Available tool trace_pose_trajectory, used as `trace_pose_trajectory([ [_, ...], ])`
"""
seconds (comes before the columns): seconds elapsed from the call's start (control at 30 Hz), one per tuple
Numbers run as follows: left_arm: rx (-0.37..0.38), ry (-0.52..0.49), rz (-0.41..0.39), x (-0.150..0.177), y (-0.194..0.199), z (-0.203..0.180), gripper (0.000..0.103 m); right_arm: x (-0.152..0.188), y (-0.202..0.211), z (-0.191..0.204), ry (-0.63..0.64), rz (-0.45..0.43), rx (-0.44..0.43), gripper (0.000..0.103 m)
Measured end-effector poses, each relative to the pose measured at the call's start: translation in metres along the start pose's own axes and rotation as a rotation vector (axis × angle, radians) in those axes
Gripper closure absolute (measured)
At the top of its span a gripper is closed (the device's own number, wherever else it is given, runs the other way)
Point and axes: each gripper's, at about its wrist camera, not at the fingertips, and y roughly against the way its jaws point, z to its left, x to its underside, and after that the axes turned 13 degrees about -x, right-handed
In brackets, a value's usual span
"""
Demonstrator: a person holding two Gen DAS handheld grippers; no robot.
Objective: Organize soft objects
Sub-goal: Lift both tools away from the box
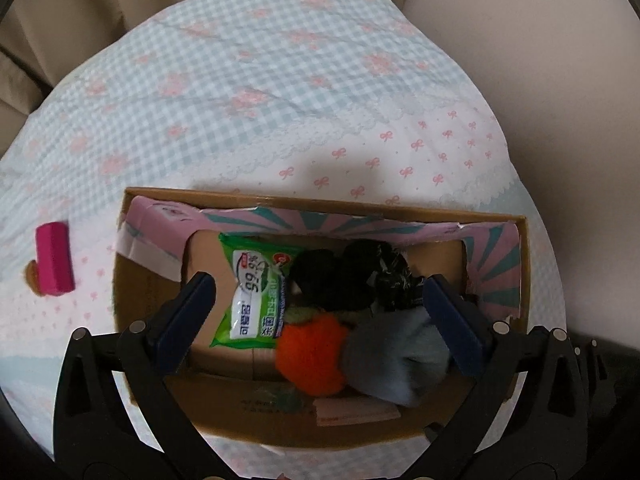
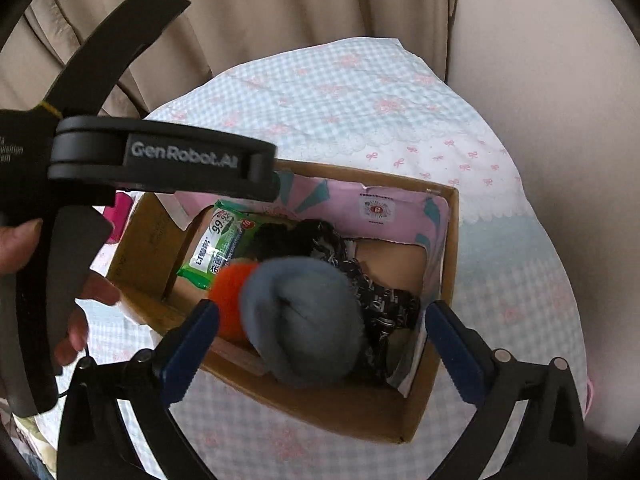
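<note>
An open cardboard box [image 1: 168, 272] [image 2: 450, 264] sits on the checked bedspread. Inside lie a green wet-wipes pack [image 1: 252, 300] [image 2: 216, 250], black fabric items [image 1: 340, 280] [image 2: 360, 280], an orange plush ball [image 1: 312, 354] [image 2: 230, 292] and a grey plush ball [image 1: 396, 356] [image 2: 304, 320]. My left gripper [image 1: 320, 312] is open and empty above the box. My right gripper [image 2: 320, 336] is open above the box, with the grey ball between its fingers but not touching them. The left gripper's body [image 2: 160, 156] shows in the right wrist view.
A pink block [image 1: 54, 258] lies on the bedspread [image 1: 280, 80] left of the box, beside a small brown item [image 1: 32, 274]. A beige curtain [image 2: 240, 8] hangs behind the bed. A pale wall [image 2: 560, 100] is at the right.
</note>
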Motion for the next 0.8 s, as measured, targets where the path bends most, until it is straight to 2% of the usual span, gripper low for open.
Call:
trace_pose_trajectory([
  [0.3,-0.017,0.001,-0.043,0.012,0.036,0.01,0.0,0.003,0.027,0.002,-0.007,-0.032,0.012,0.001],
  [0.4,-0.044,-0.011,-0.051,0.018,0.053,0.013,0.0,0.002,0.041,0.007,-0.003,-0.048,0.023,0.001],
  [0.67,-0.016,0.014,-0.138,0.044,0.131,0.043,0.0,-0.005,0.099,0.036,0.027,-0.114,0.067,0.001],
  [0.8,-0.012,0.031,-0.211,0.06,0.179,0.068,0.0,-0.01,0.136,0.062,0.056,-0.17,0.088,0.001],
])
